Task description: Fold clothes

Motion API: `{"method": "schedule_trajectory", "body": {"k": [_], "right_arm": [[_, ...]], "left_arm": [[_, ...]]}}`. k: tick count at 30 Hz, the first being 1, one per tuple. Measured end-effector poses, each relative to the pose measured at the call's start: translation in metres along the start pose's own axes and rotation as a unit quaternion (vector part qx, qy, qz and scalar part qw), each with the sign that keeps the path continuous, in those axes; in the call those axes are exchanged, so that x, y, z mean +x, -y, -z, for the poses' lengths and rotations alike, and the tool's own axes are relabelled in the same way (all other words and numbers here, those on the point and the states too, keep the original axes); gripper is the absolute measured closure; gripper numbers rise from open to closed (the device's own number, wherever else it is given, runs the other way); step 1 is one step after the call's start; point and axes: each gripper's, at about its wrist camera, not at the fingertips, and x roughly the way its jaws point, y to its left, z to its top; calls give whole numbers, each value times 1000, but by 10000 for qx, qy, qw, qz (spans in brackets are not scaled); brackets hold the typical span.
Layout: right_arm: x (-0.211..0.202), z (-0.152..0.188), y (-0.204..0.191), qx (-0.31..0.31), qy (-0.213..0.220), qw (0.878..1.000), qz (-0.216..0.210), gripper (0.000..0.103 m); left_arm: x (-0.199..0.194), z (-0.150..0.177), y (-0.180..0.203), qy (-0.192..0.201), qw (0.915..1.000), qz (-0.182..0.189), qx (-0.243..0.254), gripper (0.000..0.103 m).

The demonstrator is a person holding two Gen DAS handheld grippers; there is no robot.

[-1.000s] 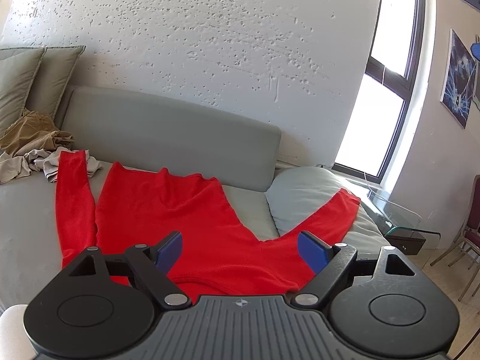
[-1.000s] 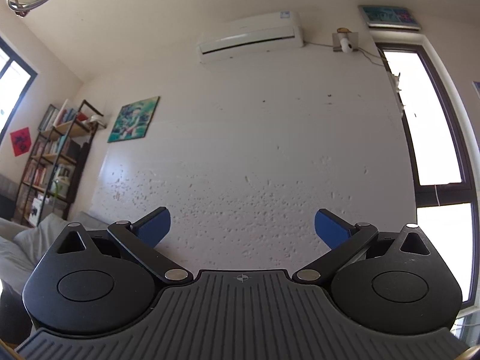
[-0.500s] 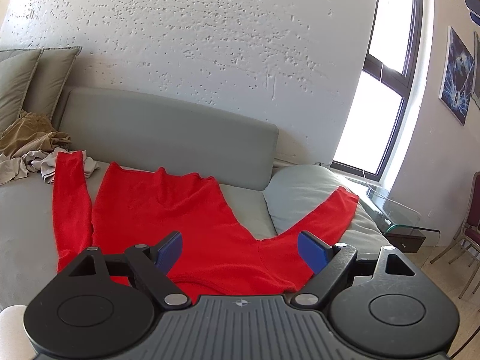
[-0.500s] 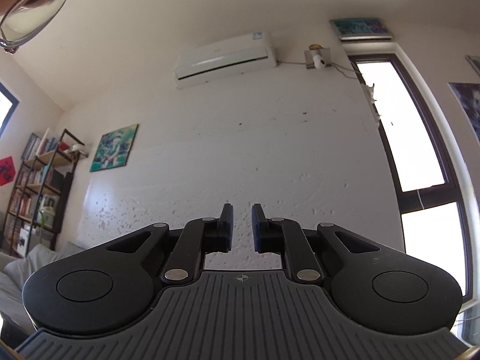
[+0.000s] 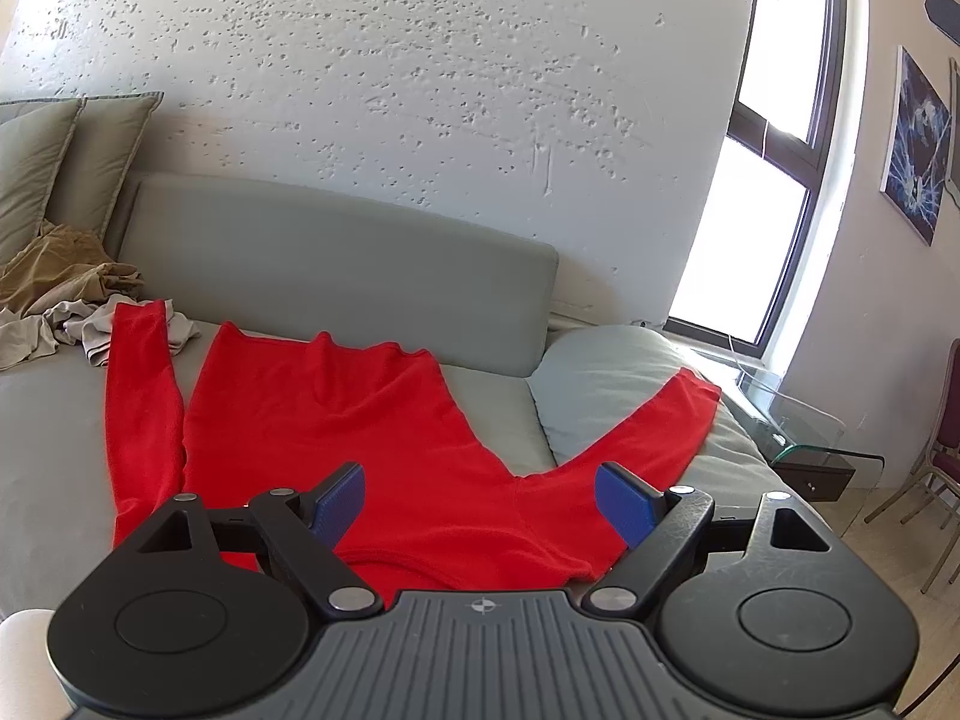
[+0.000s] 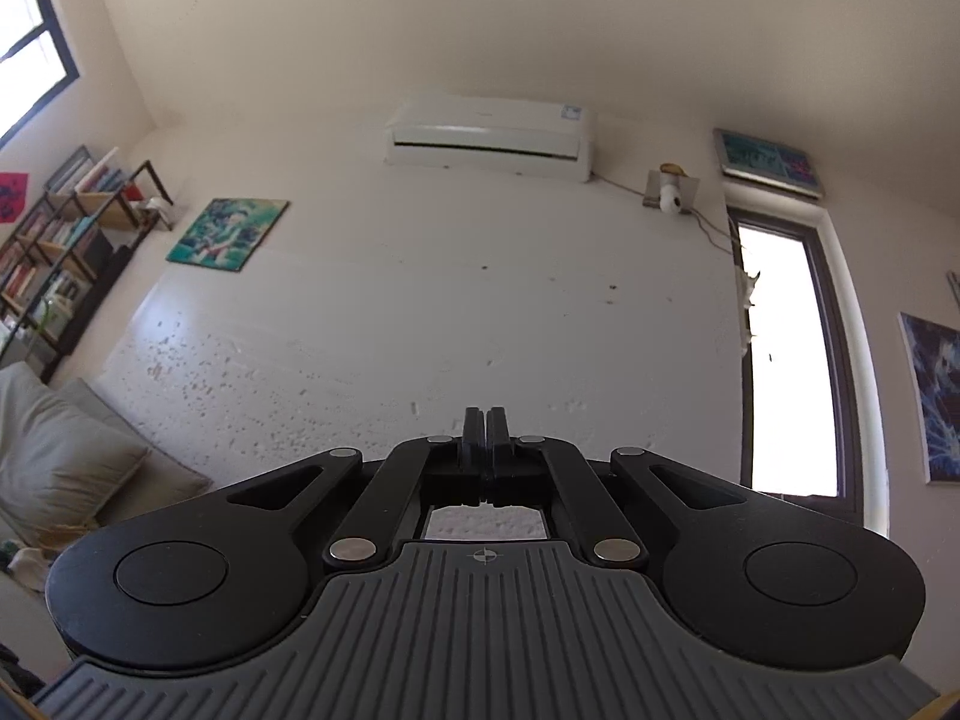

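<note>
A red long-sleeved top (image 5: 336, 420) lies spread flat on the grey sofa (image 5: 336, 264), one sleeve straight along the left, the other slanting up onto a grey cushion (image 5: 606, 378) at the right. My left gripper (image 5: 480, 501) hovers open above the top's near edge, nothing between its blue pads. In the right wrist view my right gripper (image 6: 486, 429) is shut with its fingertips pressed together on nothing, tilted up at the white wall. The top is not visible in that view.
A heap of tan and beige clothes (image 5: 66, 300) lies at the sofa's left end under two cushions (image 5: 54, 168). A glass side table (image 5: 804, 426) and a chair (image 5: 936, 468) stand right of the sofa. A bookshelf (image 6: 54, 252) and an air conditioner (image 6: 489, 135) are on the wall.
The right gripper's jaws went from wide open to fully shut, and its view rolled and tilted further up toward the ceiling. The left gripper stayed open and still.
</note>
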Motion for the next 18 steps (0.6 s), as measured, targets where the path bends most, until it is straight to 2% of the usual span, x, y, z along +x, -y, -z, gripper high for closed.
{"method": "schedule_trajectory", "body": {"k": [6,18], "right_arm": [[-1,5,-5,-200,-2,9997,121,103],[-1,5,-3,-167,-41,9997,168,103]], "left_arm": [[2,1,-2,-31,10000,-12,-30,20],[4,2,-4,-68,10000,-11,-53,20]]}}
